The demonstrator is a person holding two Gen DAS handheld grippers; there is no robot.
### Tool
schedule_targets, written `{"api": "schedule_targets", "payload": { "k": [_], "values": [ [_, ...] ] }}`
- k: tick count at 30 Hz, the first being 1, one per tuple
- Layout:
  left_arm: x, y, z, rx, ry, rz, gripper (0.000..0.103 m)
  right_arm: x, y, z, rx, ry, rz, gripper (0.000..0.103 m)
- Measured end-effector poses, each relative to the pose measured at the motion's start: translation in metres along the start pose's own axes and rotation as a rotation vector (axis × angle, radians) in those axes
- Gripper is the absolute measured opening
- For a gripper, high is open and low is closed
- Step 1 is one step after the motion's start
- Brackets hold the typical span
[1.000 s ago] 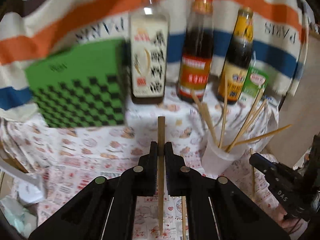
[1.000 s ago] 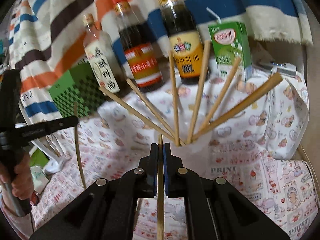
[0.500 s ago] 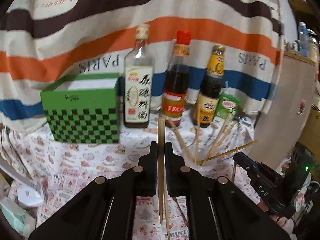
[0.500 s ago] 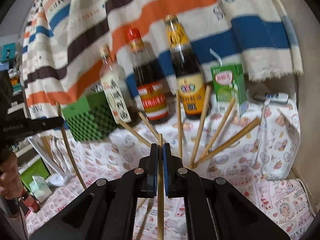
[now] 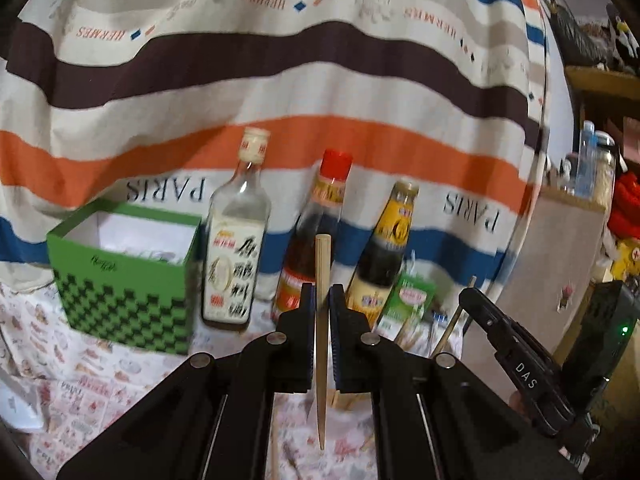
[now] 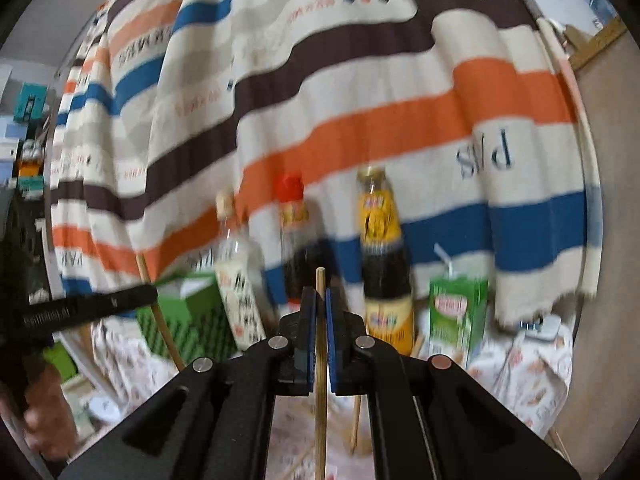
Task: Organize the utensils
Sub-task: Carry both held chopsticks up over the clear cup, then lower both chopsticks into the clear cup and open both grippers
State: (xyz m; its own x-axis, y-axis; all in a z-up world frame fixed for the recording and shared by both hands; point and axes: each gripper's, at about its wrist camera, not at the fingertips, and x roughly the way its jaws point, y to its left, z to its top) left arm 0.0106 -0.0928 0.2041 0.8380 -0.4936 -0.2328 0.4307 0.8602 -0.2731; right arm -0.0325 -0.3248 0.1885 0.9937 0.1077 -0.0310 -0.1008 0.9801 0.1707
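Chopsticks are being gripped one apiece: the left hand-held gripper [image 5: 322,300] is clenching an upright chopstick [image 5: 321,344] between its pads, and the right hand-held gripper [image 6: 320,300] is pinching another chopstick [image 6: 320,372] the same way. Both are hanging above the worktop [image 5: 100,376] with its printed cloth. Along the worktop's back edge, a green checked box [image 5: 124,280] is standing beside three sauce bottles [image 5: 236,248] and a green drink carton [image 6: 456,312]. Behind them a striped cloth [image 5: 320,80] is hanging.
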Motion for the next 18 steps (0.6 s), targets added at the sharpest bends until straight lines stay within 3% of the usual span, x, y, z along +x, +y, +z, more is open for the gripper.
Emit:
{"api": "schedule_targets", "payload": {
  "k": [2,6,8,14,18],
  "values": [
    [0.005,-0.005,0.007,-0.005,-0.039,-0.021,0.006,-0.001,-0.007,0.003,0.051,-0.065,-0.051,0.006],
    [0.021,-0.014,0.014,0.002,-0.125,0.017,0.006,0.003,-0.020,0.002,0.141,-0.137,-0.034,0.006],
    [0.037,-0.015,0.014,-0.017,-0.115,0.048,0.006,0.006,-0.025,0.000,0.135,-0.156,-0.053,0.006],
    [0.071,-0.014,-0.006,-0.025,-0.092,0.011,0.006,0.019,-0.046,-0.010,0.178,-0.177,-0.109,0.006],
    [0.091,-0.016,-0.025,-0.012,-0.035,-0.003,0.006,0.024,-0.051,-0.017,0.154,-0.180,-0.089,0.006]
  ]
}}
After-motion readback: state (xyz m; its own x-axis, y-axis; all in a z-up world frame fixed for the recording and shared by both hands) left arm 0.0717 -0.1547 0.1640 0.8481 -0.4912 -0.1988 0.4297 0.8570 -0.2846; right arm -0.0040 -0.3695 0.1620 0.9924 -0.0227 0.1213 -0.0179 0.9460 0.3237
